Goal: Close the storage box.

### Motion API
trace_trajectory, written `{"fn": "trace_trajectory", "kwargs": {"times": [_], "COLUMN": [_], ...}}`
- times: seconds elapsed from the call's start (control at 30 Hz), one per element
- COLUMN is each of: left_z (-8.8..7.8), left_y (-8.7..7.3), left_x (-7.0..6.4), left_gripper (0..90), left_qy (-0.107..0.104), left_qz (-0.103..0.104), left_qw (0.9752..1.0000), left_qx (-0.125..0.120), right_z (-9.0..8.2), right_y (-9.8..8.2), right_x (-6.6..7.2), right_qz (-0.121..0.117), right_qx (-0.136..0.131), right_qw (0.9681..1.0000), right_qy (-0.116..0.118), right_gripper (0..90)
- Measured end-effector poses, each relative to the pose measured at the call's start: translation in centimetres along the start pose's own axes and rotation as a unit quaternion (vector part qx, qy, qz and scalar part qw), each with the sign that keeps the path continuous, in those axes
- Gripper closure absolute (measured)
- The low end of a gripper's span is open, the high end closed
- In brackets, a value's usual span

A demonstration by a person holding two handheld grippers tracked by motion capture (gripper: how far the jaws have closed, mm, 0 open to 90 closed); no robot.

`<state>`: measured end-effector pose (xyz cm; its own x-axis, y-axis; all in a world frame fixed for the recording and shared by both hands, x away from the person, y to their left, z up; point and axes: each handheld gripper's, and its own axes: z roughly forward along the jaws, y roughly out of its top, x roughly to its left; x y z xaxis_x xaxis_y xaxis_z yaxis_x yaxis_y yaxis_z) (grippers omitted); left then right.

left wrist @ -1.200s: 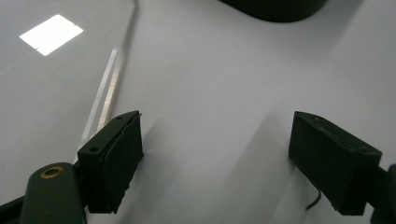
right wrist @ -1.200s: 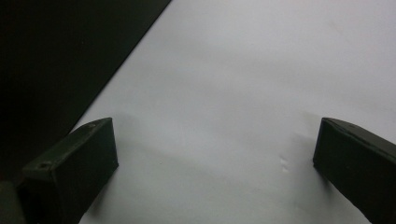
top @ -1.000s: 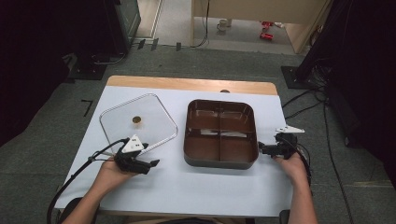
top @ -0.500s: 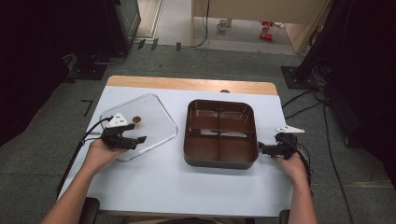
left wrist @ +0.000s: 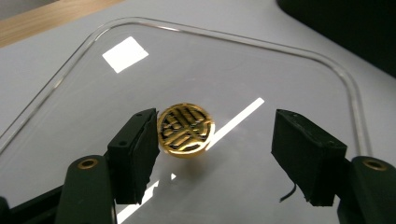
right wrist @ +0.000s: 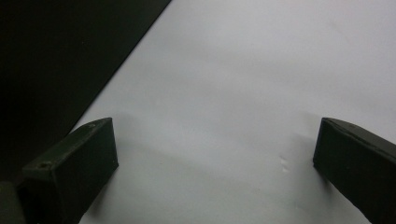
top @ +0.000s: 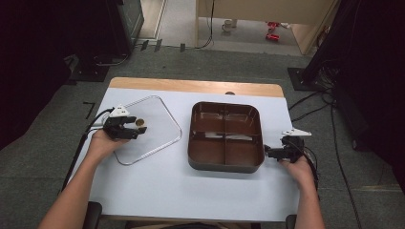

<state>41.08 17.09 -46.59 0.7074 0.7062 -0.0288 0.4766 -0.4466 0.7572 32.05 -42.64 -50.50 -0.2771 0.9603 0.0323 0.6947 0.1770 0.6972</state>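
Clear plastic forms the lid (top: 143,130) that lies flat on the white table (top: 191,191) at about nine o'clock from the brown tray (top: 225,136), with a small gold knob (top: 140,122) near its middle. The left gripper (top: 133,132) hangs over that lid, its jaws spread around the knob (left wrist: 186,129) and just now closing: in the left gripper view one pad (left wrist: 135,156) touches or nearly touches the knob's nine o'clock edge, while the other pad stands well apart at three o'clock. So the grasp is begun, not made. By my reading the step in hand is taking the lid by its knob, and the next move calls for shifting the gripper a little toward nine o'clock so the knob sits midway, then closing until both pads press on it, without pushing the lid across the table.

The knob is a round gold disc with a dark openwork pattern on its face; the lid (left wrist: 224,70) is a rounded square with a raised rim and bright reflections.

The tray has four empty compartments. At its three o'clock side the right gripper (top: 270,153) rests low by the rim, jaws spread wide over bare table (right wrist: 243,93), pinching nothing.
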Motion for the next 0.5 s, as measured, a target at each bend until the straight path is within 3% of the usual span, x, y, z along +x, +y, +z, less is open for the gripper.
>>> {"fn": "trace_trajectory", "kwargs": {"times": [0.07, 0.17, 0.27, 0.5], "left_z": [0.6, 1.2, 1.5, 2.0], "left_y": [-0.1, -0.3, -0.6, -0.8], "left_x": [0.7, 1.0, 1.3, 0.8], "left_gripper": [36.6, 40.9, 47.5, 58.0], "left_qy": [-0.006, 0.004, 0.008, 0.008], "left_qz": [-0.011, -0.002, -0.006, -0.002], "left_qw": [0.9999, 0.9999, 0.9998, 1.0000], "left_qx": [0.002, 0.016, 0.015, 0.004], "right_z": [0.0, 0.0, 0.0, 0.0], "right_y": [0.0, 0.0, 0.0, 0.0], "right_x": [0.0, 0.0, 0.0, 0.0], "right_qz": [0.000, 0.000, 0.000, 0.000], "right_qx": [0.000, 0.000, 0.000, 0.000], "right_qw": [1.0000, 1.0000, 1.0000, 1.0000], "right_qy": [0.000, 0.000, 0.000, 0.000], "right_gripper": [0.0, 0.0, 0.0, 0.0]}}
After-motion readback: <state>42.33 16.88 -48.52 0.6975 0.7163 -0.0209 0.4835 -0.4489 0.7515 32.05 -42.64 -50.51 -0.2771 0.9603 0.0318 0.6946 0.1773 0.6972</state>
